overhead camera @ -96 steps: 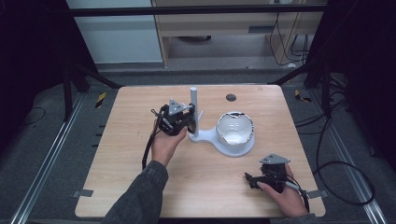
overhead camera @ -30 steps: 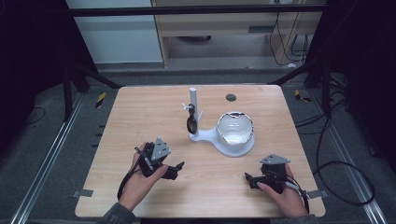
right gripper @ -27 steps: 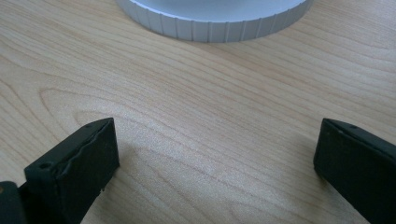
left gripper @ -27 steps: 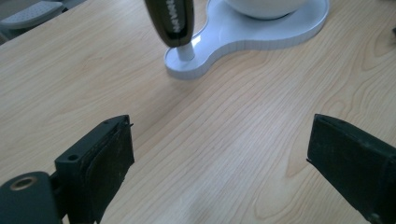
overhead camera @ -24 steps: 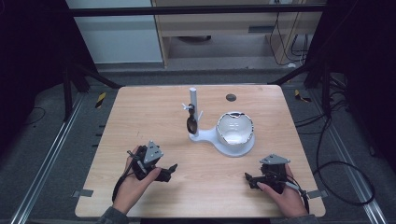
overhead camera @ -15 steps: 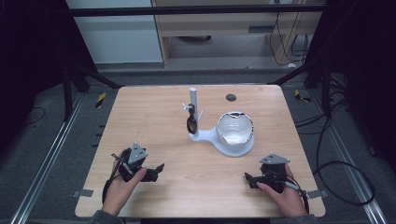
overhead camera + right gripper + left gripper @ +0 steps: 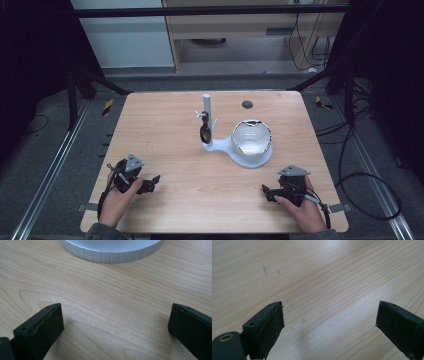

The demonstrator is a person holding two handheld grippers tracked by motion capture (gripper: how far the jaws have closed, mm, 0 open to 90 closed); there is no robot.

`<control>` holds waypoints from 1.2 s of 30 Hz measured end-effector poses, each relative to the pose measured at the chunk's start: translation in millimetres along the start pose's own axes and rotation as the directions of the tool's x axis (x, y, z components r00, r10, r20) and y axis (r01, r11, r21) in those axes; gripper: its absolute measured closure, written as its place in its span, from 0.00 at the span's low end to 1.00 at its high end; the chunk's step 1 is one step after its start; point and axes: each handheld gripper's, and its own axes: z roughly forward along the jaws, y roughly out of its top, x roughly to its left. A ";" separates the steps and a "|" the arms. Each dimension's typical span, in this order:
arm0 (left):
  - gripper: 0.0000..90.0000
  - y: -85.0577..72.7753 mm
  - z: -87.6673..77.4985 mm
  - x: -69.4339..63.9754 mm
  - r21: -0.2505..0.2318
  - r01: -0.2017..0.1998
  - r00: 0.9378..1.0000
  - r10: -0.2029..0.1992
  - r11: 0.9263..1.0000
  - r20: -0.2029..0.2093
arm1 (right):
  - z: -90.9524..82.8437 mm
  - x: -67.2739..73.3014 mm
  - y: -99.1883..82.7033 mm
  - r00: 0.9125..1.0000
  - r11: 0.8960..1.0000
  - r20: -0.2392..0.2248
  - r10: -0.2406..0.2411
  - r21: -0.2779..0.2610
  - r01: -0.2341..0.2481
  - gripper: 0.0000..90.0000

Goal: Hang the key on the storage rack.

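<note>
A white stand (image 7: 207,107) with an upright post and short pegs rises at the middle of the wooden table (image 7: 165,130). A small dark object (image 7: 205,133) hangs from one peg. The stand's base widens into a white round dish (image 7: 251,140) with a shiny inside, and its ribbed rim (image 7: 112,252) lies just ahead of the right jaws. My left gripper (image 7: 152,183) (image 7: 330,306) rests open over bare wood at the front left. My right gripper (image 7: 266,193) (image 7: 116,307) sits open at the front right with nothing between its jaws.
A small dark disc (image 7: 246,104) lies near the table's far edge. Metal rails (image 7: 60,160) run along the floor to the left. Cables (image 7: 360,180) lie on the floor to the right.
My left gripper has drawn back from the stand to the table's front left, leaving the dark object on the peg. The right gripper has stayed put.
</note>
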 end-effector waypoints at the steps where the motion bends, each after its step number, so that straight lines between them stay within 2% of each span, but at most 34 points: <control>1: 0.08 -2.1 1.6 1.6 0.009 0.006 1.000 -0.006 1.000 -0.001 | -0.3 0.2 0.0 1.000 1.000 0.000 0.002 0.002 -0.002 0.00; 4: 0.08 -7.3 6.0 6.7 0.034 0.018 1.000 -0.018 0.999 -0.007 | -0.5 0.3 -0.2 1.000 1.000 0.000 0.001 0.001 -0.001 0.00; 8: 0.08 -13.2 10.2 14.1 0.033 0.053 0.999 -0.053 0.998 -0.014 | -0.8 0.6 -0.6 1.000 1.000 -0.002 0.003 0.000 -0.003 0.00; 12: 0.08 -17.1 13.6 18.6 0.020 0.088 0.996 -0.088 0.996 -0.013 | -0.8 0.6 -0.6 1.000 1.000 -0.002 0.003 0.000 -0.003 0.00; 17: 0.08 -17.6 17.6 20.5 0.003 0.100 0.995 -0.100 0.995 -0.010 | -0.8 0.6 -0.6 1.000 1.000 -0.002 0.003 0.000 -0.003 0.00; 21: 0.08 -19.7 20.1 22.7 -0.020 0.125 0.992 -0.125 0.992 -0.004 | -0.8 0.7 -0.7 1.000 1.000 -0.002 0.004 0.000 -0.004 0.00; 25: 0.08 -22.6 23.6 22.1 -0.005 0.128 0.992 -0.128 0.992 0.009 | -0.8 0.7 -0.7 1.000 1.000 -0.001 0.004 0.000 -0.004 0.00; 30: 0.04 -23.8 25.8 19.3 -0.001 0.100 0.995 -0.100 0.995 0.003 | -0.8 0.7 -0.7 1.000 1.000 -0.001 0.004 0.000 -0.004 0.00; 36: 0.03 -23.7 26.1 19.2 0.001 0.093 0.996 -0.093 0.996 0.003 | -0.8 0.8 -0.7 1.000 1.000 -0.001 0.004 0.000 -0.004 0.00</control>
